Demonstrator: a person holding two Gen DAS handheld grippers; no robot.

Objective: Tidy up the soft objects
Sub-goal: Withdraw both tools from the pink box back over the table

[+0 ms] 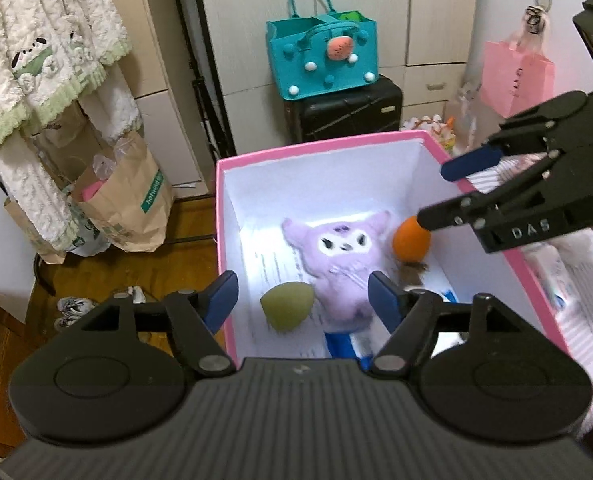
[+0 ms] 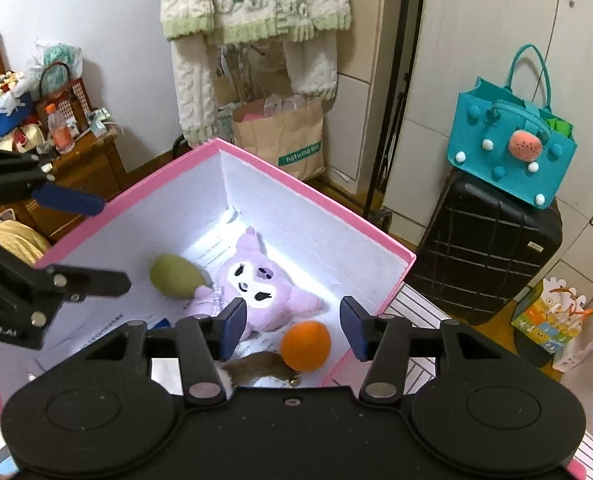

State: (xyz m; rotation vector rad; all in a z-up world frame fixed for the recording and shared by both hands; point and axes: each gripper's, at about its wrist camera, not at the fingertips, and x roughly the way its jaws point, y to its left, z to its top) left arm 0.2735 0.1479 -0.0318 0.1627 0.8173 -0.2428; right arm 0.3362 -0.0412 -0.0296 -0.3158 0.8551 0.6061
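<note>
left wrist: "das" on right gripper (image 1: 432, 196); both grippers agape, empty; left gripper (image 1: 302, 300).

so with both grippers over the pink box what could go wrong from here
1. The left gripper and right gripper hang open close together over the pink box; reaching in at once, they could collide.
2. The purple plush lies against the green ball and near the orange ball, so a grab might drag or roll a neighbour.
3. A low finger could snag the rim and shift the box.
</note>
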